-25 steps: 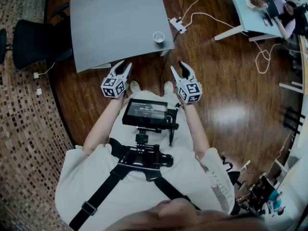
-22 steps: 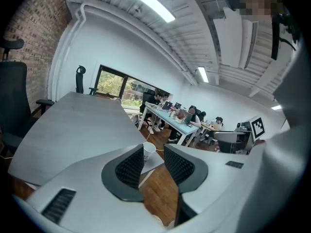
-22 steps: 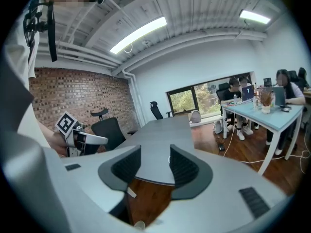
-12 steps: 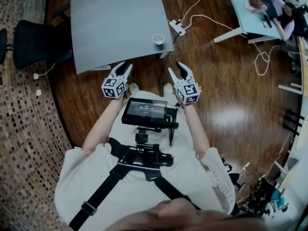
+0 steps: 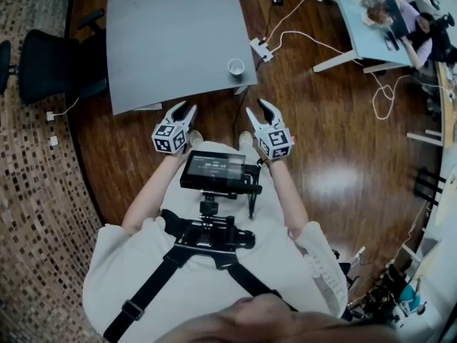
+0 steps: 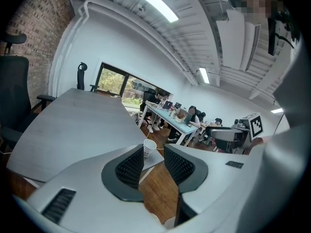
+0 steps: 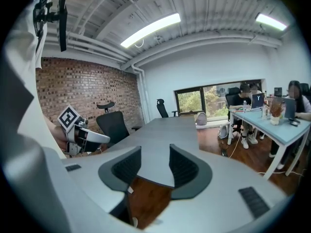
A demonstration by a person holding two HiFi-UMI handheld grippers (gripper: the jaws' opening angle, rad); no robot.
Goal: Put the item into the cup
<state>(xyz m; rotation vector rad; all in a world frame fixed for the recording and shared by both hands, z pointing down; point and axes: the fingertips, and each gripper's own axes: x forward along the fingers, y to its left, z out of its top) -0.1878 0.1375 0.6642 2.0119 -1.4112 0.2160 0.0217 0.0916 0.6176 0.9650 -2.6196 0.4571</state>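
Right now the cup (image 5: 235, 66) stands upright at the near right corner of the table (image 5: 171, 27), just inside both edges; we cannot tell what lies in it. Our left gripper (image 5: 183, 108) hovers over the wooden floor (image 5: 335, 120) just short of the near edge. Its jaws are a moderate gap apart with nothing between them, and its view looks along them to the cup, well beyond the tips. Our right gripper (image 5: 258, 108) hangs off the near right corner, jaws equally parted and gripping nothing. The two grippers are well apart, with a monitor (image 5: 214, 170) at our chest behind them. A power strip (image 5: 258, 47) lies on the floor just beside the table's right edge, and a black chair (image 5: 50, 63) sits at the left edge.
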